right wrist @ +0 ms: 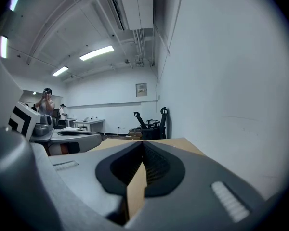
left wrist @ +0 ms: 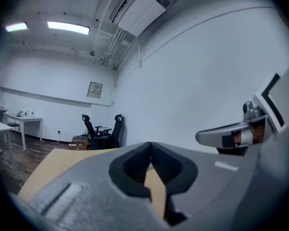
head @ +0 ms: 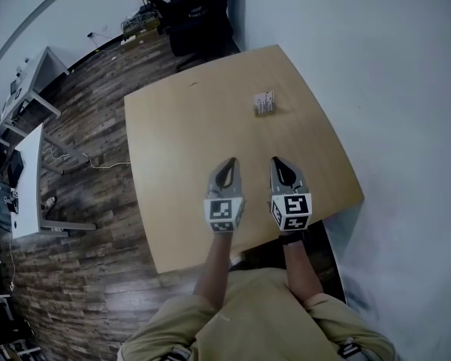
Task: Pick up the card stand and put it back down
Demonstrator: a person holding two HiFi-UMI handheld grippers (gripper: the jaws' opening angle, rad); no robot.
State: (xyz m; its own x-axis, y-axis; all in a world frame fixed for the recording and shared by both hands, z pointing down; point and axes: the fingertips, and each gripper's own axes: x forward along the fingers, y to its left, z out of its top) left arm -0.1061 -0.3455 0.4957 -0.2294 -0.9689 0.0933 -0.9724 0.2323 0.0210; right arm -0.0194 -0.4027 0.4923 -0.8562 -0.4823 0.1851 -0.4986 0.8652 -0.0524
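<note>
- Card stand (head: 264,103): sits on the worktop (head: 180,134), in the far half and nearer the right edge than the left. Nothing touches it. A pale card with small print shows on it; the print is too small to read.
- Left tongs (head: 227,164) (left wrist: 151,147): tips together, nothing between them. Held over the near half of the worktop, pointing toward the far edge.
- Right tongs (head: 283,162) (right wrist: 142,146): tips also together, nothing gripped. Just beside the left tongs and level with them, well apart from the card stand.
- Both forearms reach in over the near edge.
- Surroundings: black office chairs (head: 199,13) against the wall beyond the far edge; wood floor (head: 90,134) and white desks (head: 30,81) off the left edge.
- A person (right wrist: 46,99) stands far back, seen in the right gripper view.
</note>
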